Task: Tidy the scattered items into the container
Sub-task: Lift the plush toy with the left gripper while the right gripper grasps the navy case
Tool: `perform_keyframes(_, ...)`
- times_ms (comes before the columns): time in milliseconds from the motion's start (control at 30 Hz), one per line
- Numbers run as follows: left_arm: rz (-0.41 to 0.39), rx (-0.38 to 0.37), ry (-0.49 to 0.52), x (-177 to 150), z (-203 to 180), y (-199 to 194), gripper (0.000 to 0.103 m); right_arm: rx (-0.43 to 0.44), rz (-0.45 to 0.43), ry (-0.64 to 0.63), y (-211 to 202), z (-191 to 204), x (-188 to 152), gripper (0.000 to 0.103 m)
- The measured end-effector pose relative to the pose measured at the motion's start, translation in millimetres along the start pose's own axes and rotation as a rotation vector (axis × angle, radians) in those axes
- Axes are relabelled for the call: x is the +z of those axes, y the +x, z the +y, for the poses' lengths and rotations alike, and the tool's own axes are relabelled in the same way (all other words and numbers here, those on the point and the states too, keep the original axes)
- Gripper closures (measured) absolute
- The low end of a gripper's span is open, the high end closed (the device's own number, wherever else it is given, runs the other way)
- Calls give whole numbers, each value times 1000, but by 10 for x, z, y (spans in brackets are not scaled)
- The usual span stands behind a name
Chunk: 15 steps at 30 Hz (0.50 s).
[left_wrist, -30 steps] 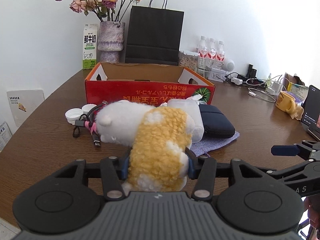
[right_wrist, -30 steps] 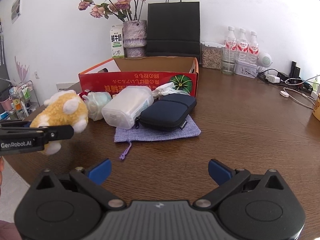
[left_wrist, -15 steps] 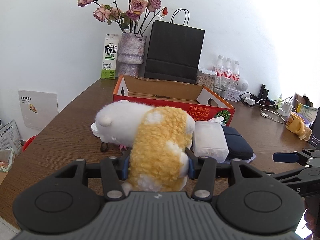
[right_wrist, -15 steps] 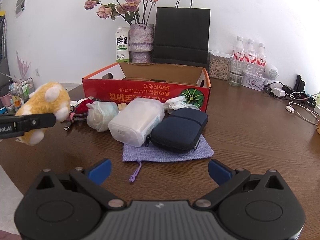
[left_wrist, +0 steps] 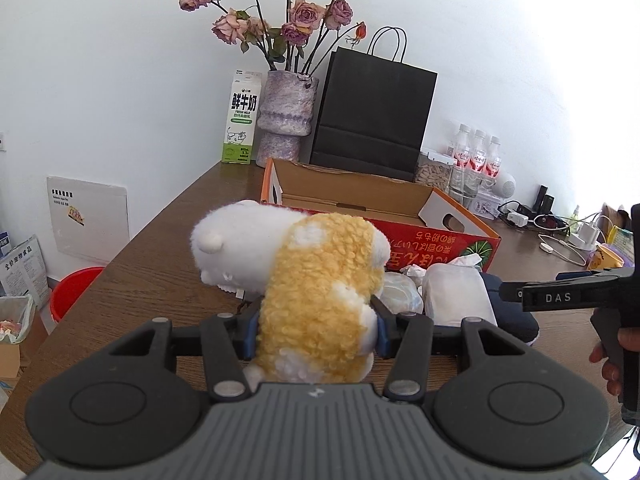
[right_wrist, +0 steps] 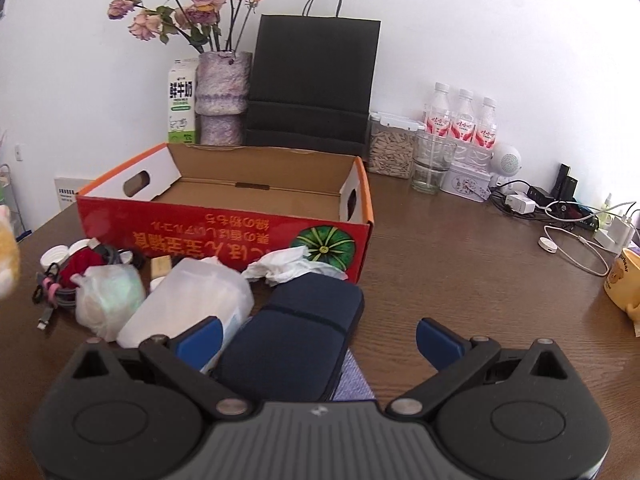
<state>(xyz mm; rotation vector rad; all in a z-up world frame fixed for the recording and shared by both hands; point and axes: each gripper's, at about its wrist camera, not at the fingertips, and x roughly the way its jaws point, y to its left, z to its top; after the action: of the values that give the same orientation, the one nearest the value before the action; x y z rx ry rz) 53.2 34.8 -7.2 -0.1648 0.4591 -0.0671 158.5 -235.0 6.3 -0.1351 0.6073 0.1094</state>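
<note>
My left gripper (left_wrist: 316, 332) is shut on a yellow and white plush toy (left_wrist: 304, 280), held up above the table before the open red cardboard box (left_wrist: 448, 240). The box (right_wrist: 224, 228) looks empty inside. My right gripper (right_wrist: 318, 338) is open just above a navy zip case (right_wrist: 296, 336) that lies on a purple cloth pouch (right_wrist: 354, 380). Left of the case lie a clear plastic container (right_wrist: 188, 304), a white plastic bag (right_wrist: 108, 300), crumpled tissue (right_wrist: 288, 266), a red cloth with cables (right_wrist: 80, 264) and white caps (right_wrist: 54, 256).
Behind the box stand a milk carton (right_wrist: 182, 106), a vase of dried roses (right_wrist: 222, 96) and a black paper bag (right_wrist: 312, 80). Water bottles (right_wrist: 462, 124), a seed jar (right_wrist: 390, 148), a glass (right_wrist: 432, 166), chargers with cables (right_wrist: 560, 216) and a yellow mug (right_wrist: 626, 284) fill the right side.
My left gripper has lifted the plush toy higher and further left. My right gripper has moved forward and down over the navy case.
</note>
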Motion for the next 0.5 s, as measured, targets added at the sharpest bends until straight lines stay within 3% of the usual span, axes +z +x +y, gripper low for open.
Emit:
perform_keyframes(333,7,13,-14,139,96,182,52,55,211,34,670,-25,177,8)
perform_keyframes(500,-12,4,-7,203,83,208,52,92,234,35,697,4,156,19)
